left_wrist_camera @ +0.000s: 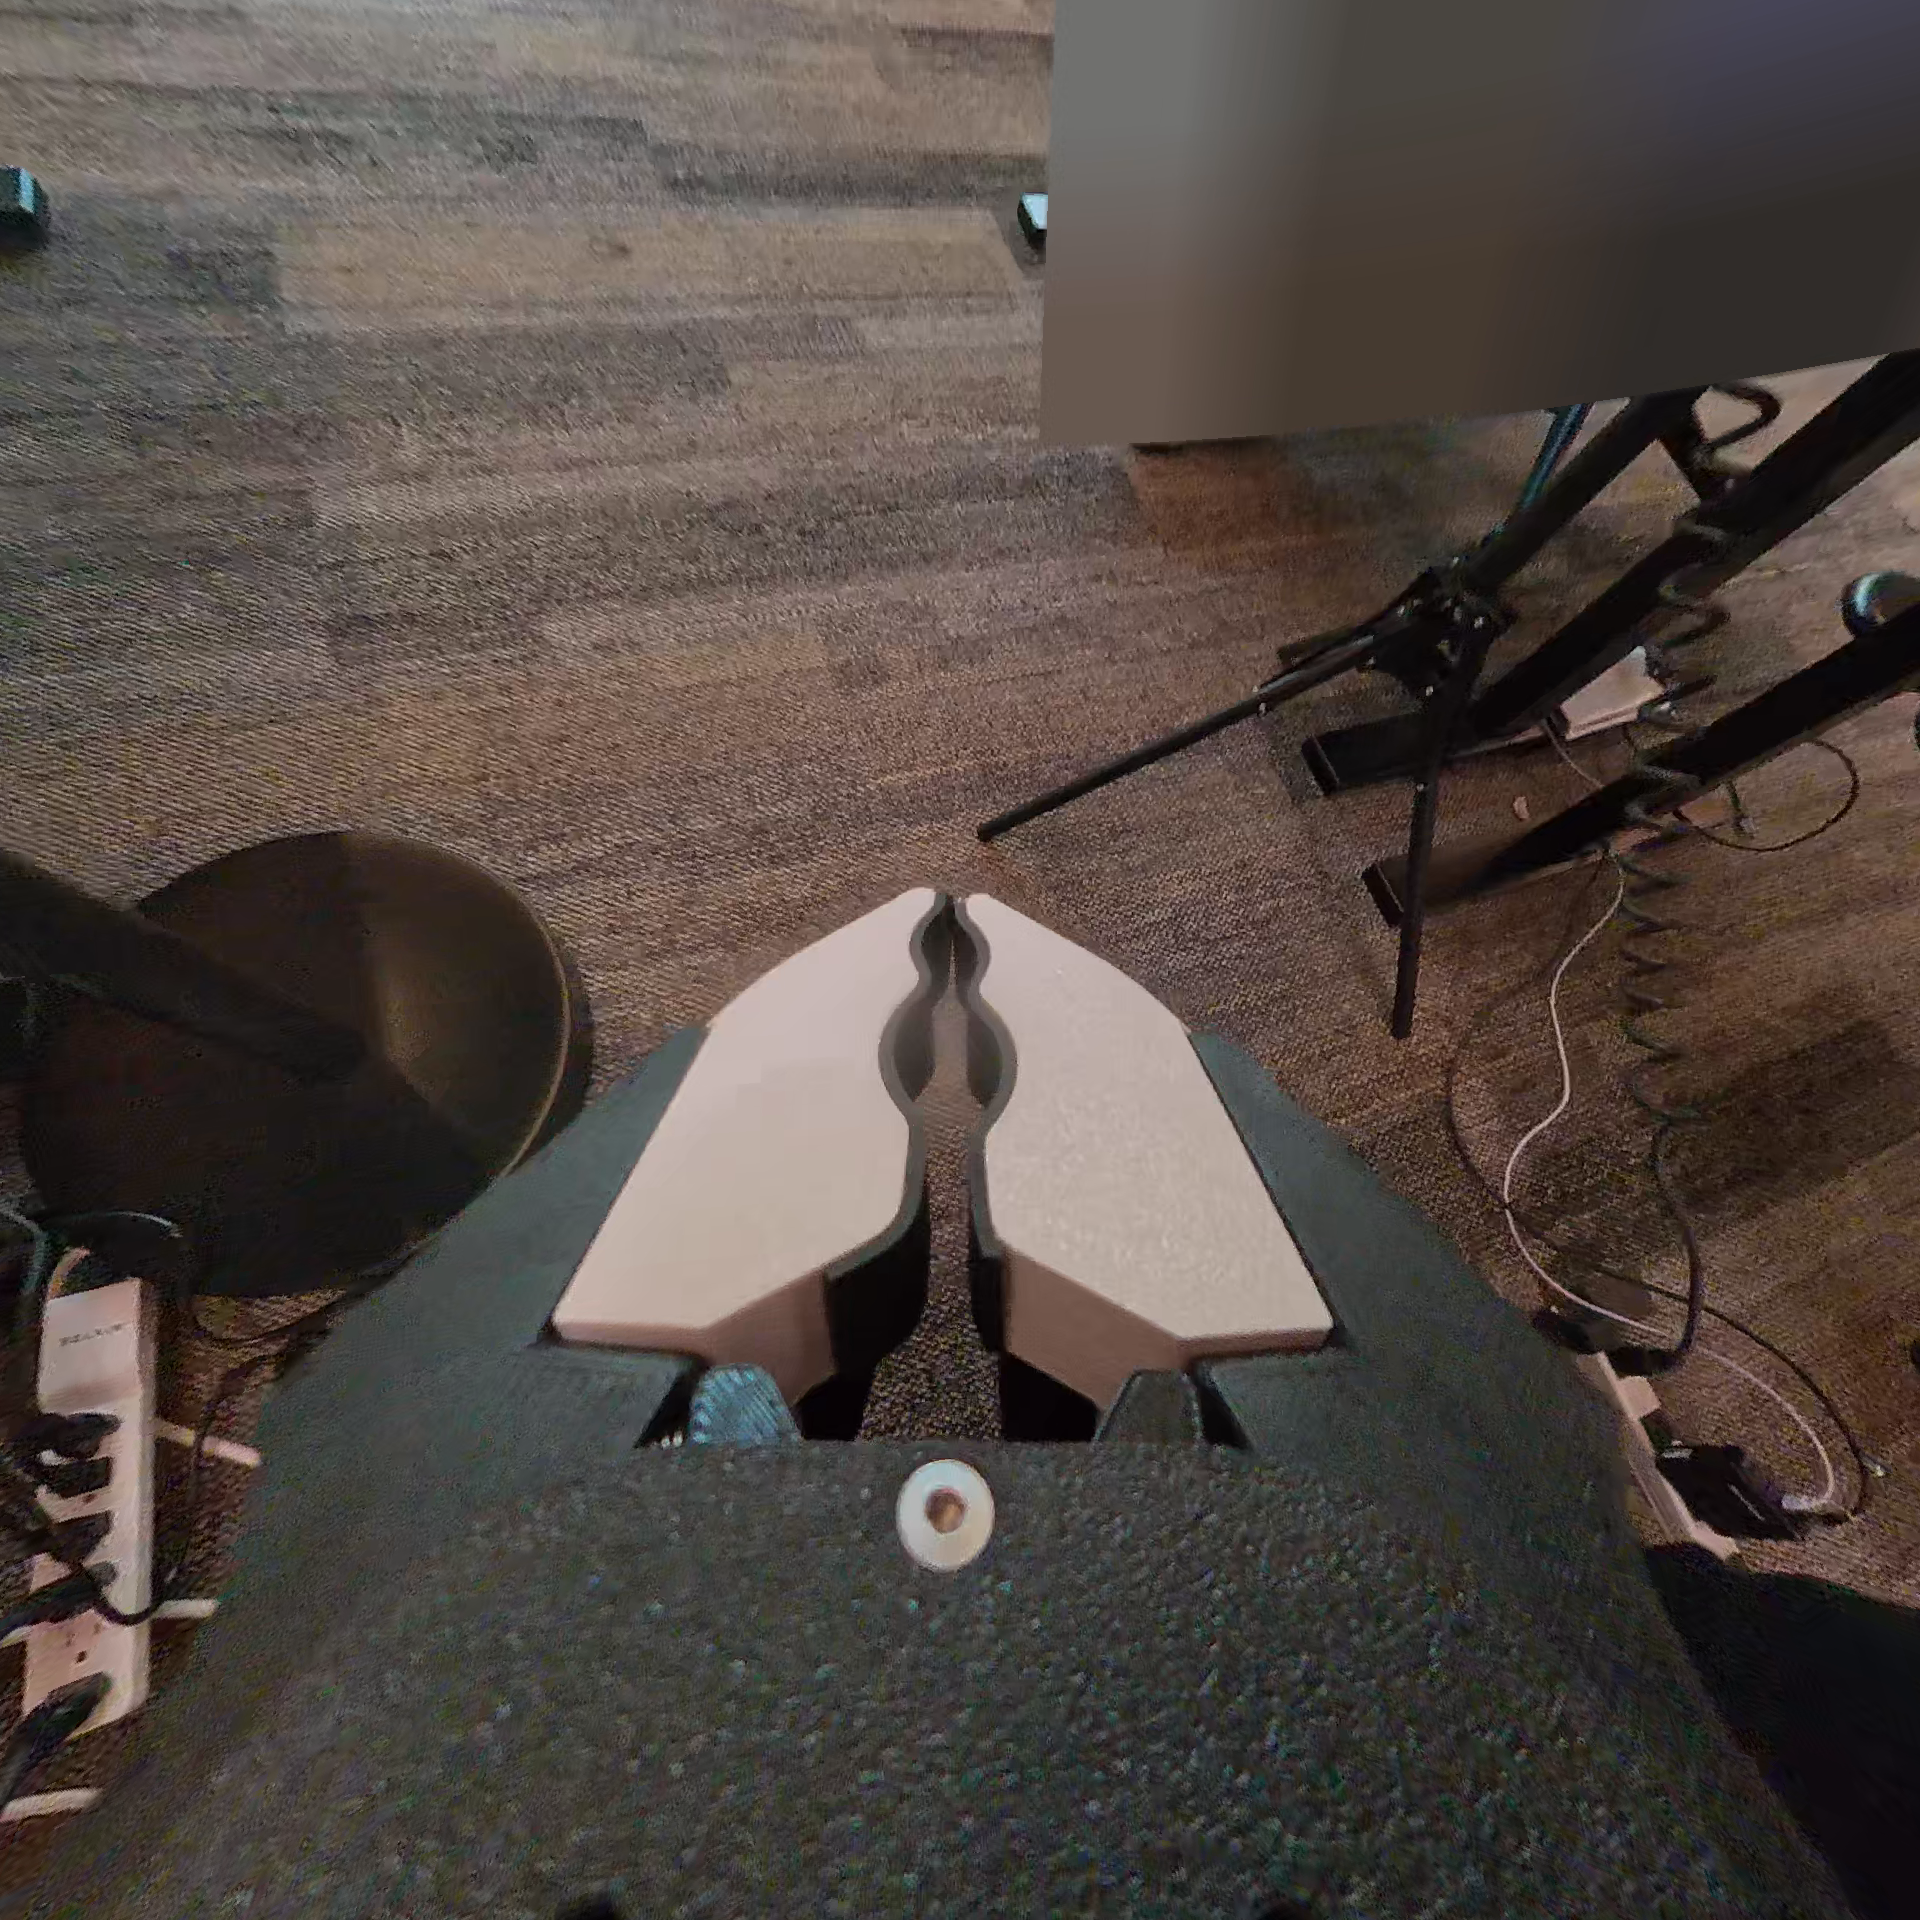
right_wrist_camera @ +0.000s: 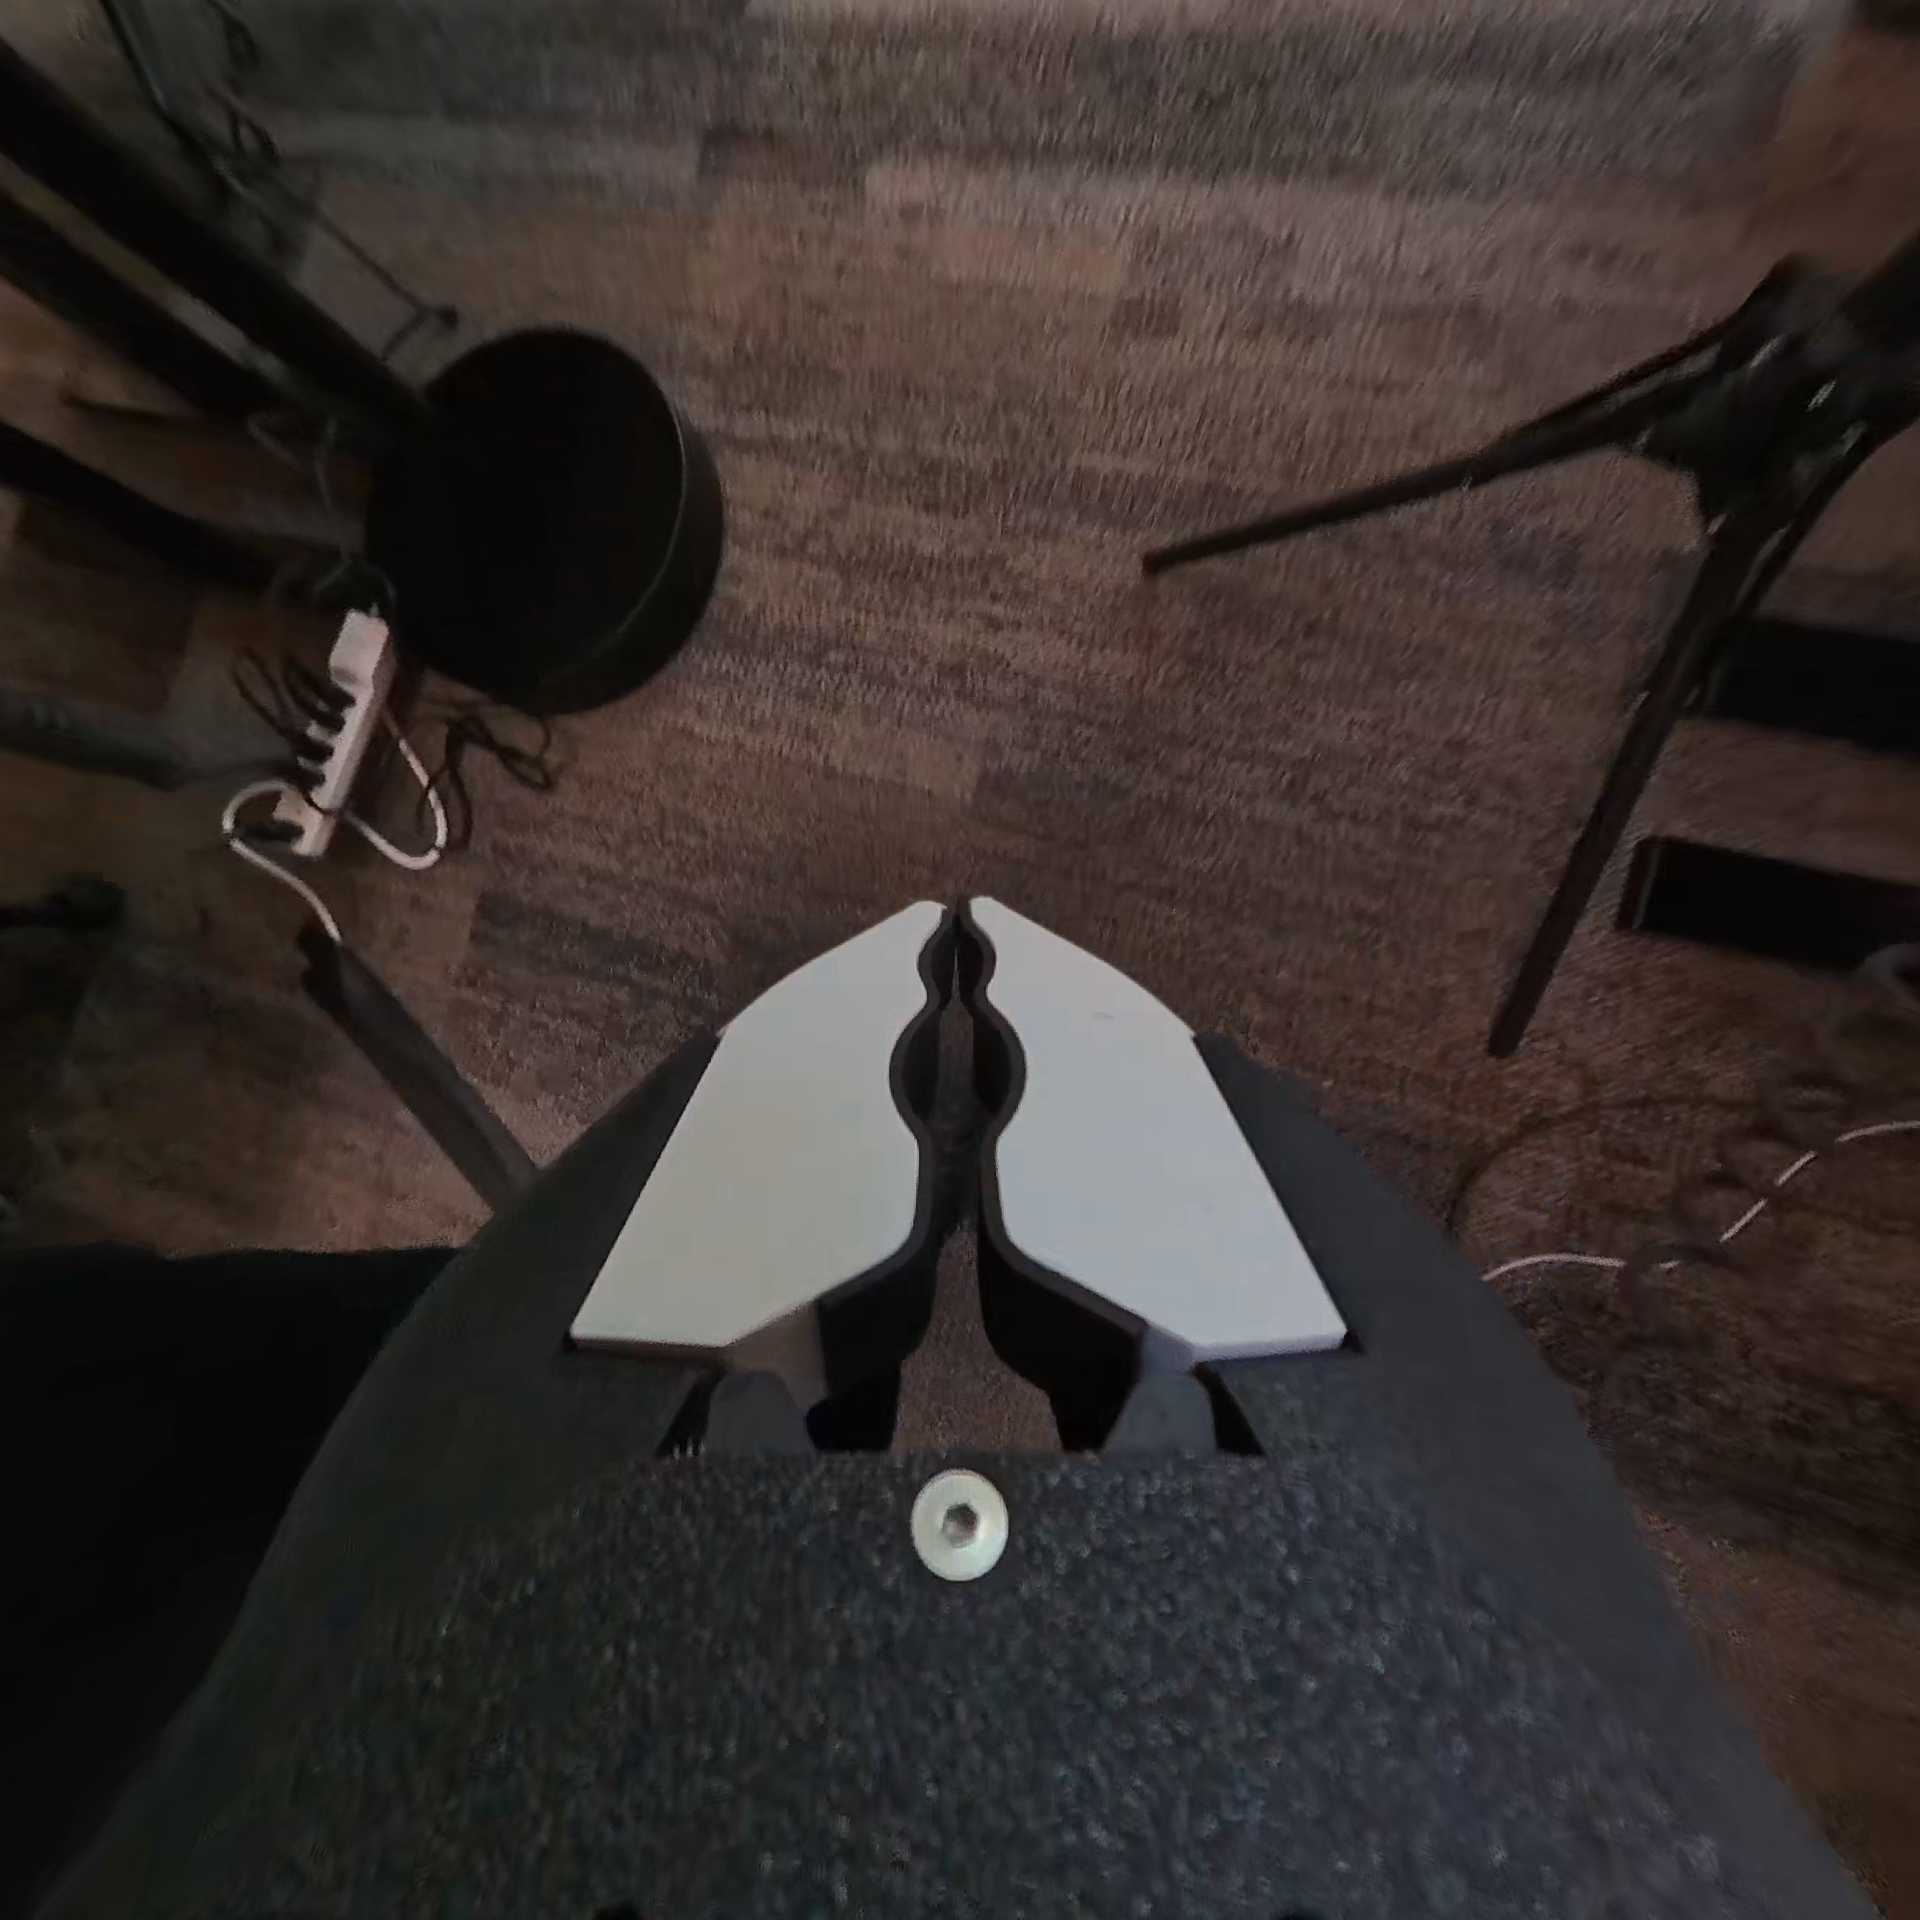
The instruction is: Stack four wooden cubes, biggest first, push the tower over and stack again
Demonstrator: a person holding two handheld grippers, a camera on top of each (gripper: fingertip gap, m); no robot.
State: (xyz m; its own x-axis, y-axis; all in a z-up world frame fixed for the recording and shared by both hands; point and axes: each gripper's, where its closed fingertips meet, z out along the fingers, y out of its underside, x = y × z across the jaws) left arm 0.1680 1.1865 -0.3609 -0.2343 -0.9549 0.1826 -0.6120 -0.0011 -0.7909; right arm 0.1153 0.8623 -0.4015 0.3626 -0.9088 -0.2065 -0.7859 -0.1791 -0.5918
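Both tongs (left_wrist_camera: 951,906) (right_wrist_camera: 958,909) hang closed (nothing gripped) above carpet (left_wrist_camera: 644,582).

Carpeted floor with stands and cables

We are looking down at a brown-grey carpet (left_wrist_camera: 623,582); a round dark base (left_wrist_camera: 312,1060) is sitting on it at the left beside a white power strip (left_wrist_camera: 88,1496), while black tripod legs (left_wrist_camera: 1413,862), flat black frame feet (left_wrist_camera: 1455,748) and loose cables (left_wrist_camera: 1558,1091) are lying at the right.

rough woven carpet (left_wrist_camera: 623,623); grainy matt gripper (left_wrist_camera: 951,904) shell.
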